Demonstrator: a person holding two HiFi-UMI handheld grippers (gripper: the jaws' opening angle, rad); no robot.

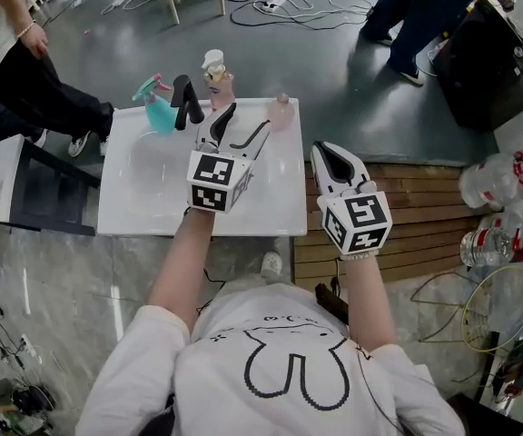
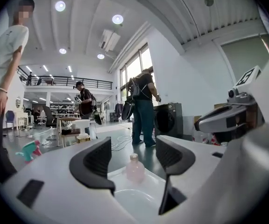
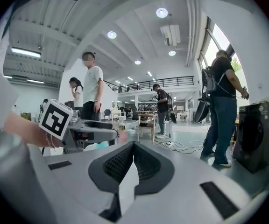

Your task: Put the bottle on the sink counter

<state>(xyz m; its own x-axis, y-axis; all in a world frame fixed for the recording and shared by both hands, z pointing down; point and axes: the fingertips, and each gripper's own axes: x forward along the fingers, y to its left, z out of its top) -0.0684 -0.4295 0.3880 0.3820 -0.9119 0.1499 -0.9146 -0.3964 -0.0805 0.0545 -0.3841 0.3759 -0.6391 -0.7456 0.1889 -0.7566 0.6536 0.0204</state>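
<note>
L tongs [image 1: 248, 118] are held over the right half of the white table [image 1: 280, 203], released, jaws wide apart, nothing gripped. R tongs [image 1: 321, 151] hang off the table's right edge, over wood slats [image 1: 425, 212], clenched, jaws pressed together w/ nothing btwn them. Sink bowl [image 1: 152, 175] is sunk in the table's left half. Pink bottle [image 1: 281, 113] stands upright at the table's far right corner, just past the L tongs' tips, not touching. L gripper view shows it btwn the jaws but beyond them. Along the far edge, left of the bottle: pump bottle [image 1: 215, 80], black tap [image 1: 187, 103], teal spray bottle [image 1: 156, 109]. Beyond the table are grey floor w/ cables [image 1: 280, 7] & people standing.
</note>
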